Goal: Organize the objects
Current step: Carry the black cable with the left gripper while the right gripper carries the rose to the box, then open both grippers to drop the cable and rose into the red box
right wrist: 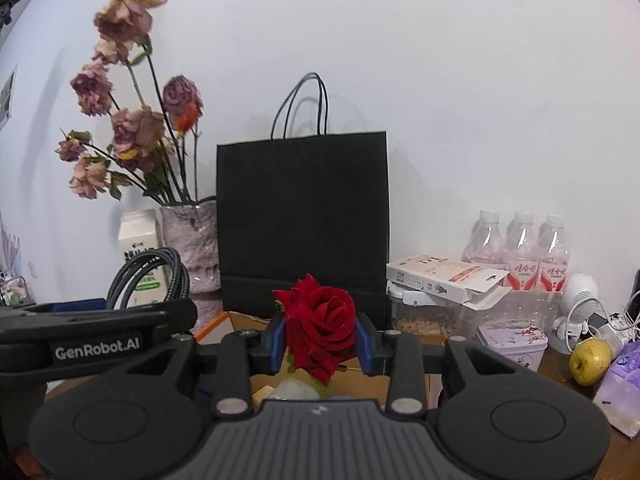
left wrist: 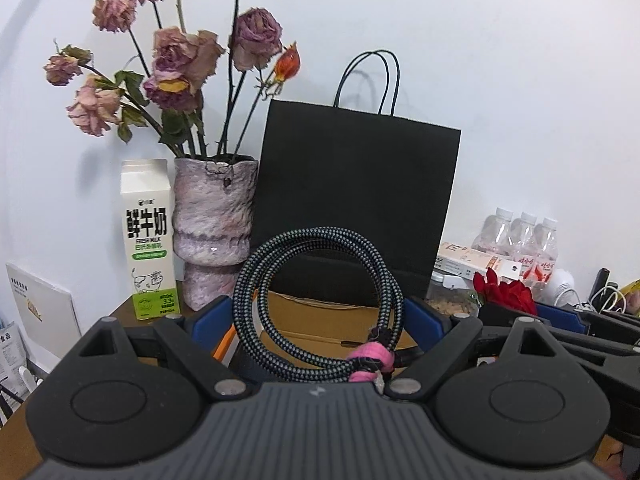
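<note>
A coil of black-and-grey braided cable, bound with a pink tie, stands upright between the blue pads of my left gripper, which is shut on it with its jaws wide. A red rose is pinched between the pads of my right gripper. Both grippers hover side by side over an open cardboard box. In the right wrist view the cable and left gripper show at the left. The rose appears at the right of the left wrist view.
A black paper bag stands against the wall behind the box. Left of it are a vase of dried roses and a milk carton. To the right sit water bottles, a white carton, a tin and a pear.
</note>
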A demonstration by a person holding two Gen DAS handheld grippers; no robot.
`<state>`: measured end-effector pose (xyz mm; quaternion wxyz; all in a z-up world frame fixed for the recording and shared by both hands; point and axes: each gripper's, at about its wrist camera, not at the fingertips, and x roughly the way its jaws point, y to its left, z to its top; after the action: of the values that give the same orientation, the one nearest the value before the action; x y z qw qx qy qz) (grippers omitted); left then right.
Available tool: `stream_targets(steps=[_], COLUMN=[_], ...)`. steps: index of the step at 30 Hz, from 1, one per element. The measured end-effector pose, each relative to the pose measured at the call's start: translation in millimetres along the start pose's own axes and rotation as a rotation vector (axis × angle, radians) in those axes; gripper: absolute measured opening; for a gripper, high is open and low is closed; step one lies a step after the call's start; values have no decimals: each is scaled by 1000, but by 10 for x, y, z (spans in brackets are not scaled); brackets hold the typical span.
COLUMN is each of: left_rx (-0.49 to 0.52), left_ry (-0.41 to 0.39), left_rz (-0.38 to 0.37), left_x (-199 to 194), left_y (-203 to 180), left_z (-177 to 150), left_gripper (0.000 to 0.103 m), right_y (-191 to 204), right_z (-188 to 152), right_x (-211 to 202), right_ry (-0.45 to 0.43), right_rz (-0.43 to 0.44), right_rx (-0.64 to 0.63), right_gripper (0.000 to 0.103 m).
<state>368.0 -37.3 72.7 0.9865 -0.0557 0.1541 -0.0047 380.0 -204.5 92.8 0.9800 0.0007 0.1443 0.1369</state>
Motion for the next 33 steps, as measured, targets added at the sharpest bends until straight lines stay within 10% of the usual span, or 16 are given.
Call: stream_targets(steps=[26, 31, 33], left_rx=[44, 27, 8], left_ry=[134, 111, 111], left_rz=[25, 42, 45], left_x=[1035, 991, 989], left_y=[105, 139, 164], left_z=[-295, -265, -255], left_gripper=[94, 103, 103], right_y=[-407, -416, -405], right_z=[-350, -361, -362], right_x=[889, 902, 899], right_ry=[197, 201, 203], right_rz=[-68, -103, -109], right_rx=[24, 23, 17], right_gripper=[39, 94, 100])
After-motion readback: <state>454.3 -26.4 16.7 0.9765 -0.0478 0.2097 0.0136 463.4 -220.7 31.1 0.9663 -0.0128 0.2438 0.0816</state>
